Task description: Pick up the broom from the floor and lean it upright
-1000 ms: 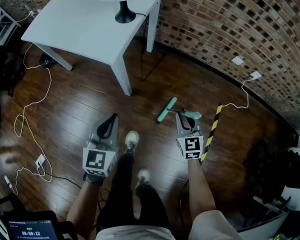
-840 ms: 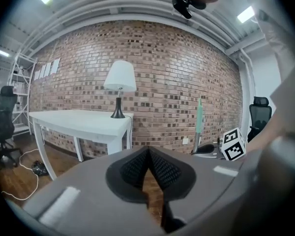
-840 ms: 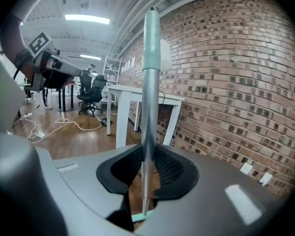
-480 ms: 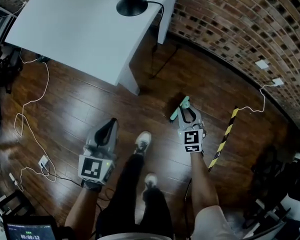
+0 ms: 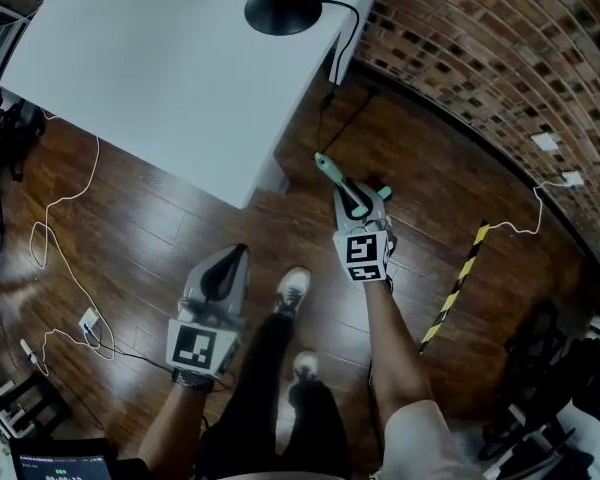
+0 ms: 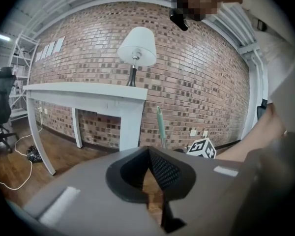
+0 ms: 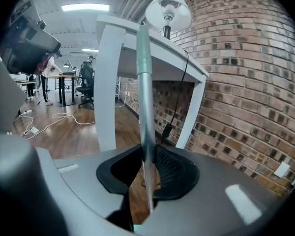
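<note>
The broom's mint-green handle [image 5: 327, 168] rises steeply out of my right gripper [image 5: 354, 202], which is shut on it near the white table's corner. In the right gripper view the handle [image 7: 143, 82] stands upright between the pads of the right gripper [image 7: 148, 168], against the table leg. Its brush end is hidden below the gripper. My left gripper [image 5: 223, 268] hangs lower left over the floor, shut and empty. From the left gripper view the left gripper [image 6: 150, 173] faces the handle [image 6: 160, 127] standing before the brick wall.
A white table [image 5: 130, 68] with a black lamp base [image 5: 282, 8] fills the upper left. The brick wall [image 5: 500, 58] curves along the right. A yellow-black striped bar [image 5: 458, 283] and a white cable [image 5: 55, 248] lie on the wooden floor. The person's shoes [image 5: 292, 293] are between the grippers.
The right gripper has closed on the broom and carried it up the picture toward the table corner, and the handle now points upward. The left gripper has shifted slightly right.
</note>
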Demonstrator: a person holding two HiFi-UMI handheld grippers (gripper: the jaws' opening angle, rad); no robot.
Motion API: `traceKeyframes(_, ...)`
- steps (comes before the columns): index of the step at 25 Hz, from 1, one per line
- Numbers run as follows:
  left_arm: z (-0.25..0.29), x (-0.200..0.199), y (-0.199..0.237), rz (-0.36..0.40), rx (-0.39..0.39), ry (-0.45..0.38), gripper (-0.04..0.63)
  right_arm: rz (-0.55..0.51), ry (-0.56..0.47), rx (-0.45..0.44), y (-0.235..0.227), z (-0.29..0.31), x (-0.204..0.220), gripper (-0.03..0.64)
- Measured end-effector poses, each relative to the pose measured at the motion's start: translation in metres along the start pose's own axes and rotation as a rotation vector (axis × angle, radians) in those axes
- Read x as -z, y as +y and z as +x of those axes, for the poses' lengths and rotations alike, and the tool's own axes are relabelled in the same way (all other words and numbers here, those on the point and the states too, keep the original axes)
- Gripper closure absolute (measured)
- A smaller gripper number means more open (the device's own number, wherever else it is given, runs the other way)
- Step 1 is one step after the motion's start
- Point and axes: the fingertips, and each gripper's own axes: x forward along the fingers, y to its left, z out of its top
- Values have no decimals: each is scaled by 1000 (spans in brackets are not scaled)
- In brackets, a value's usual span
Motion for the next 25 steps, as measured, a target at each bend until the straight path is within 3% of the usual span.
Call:
traceKeyframes(4,4,3,10,-5,-14,4,594,-5,-3,-16,-1,24,-13,522)
traceKeyframes(8,8,0,20,11,-22,-48,594,0,-18,-35,5,38,-23,521)
traceKeyframes(20,12,16,32,-15,-55,43,594,-10,-47,-49,16,49,-35,522)
traceKeyframes(25,13,15,34,-2,-54,15,594,-65,-86,-49,20,47,-44,509)
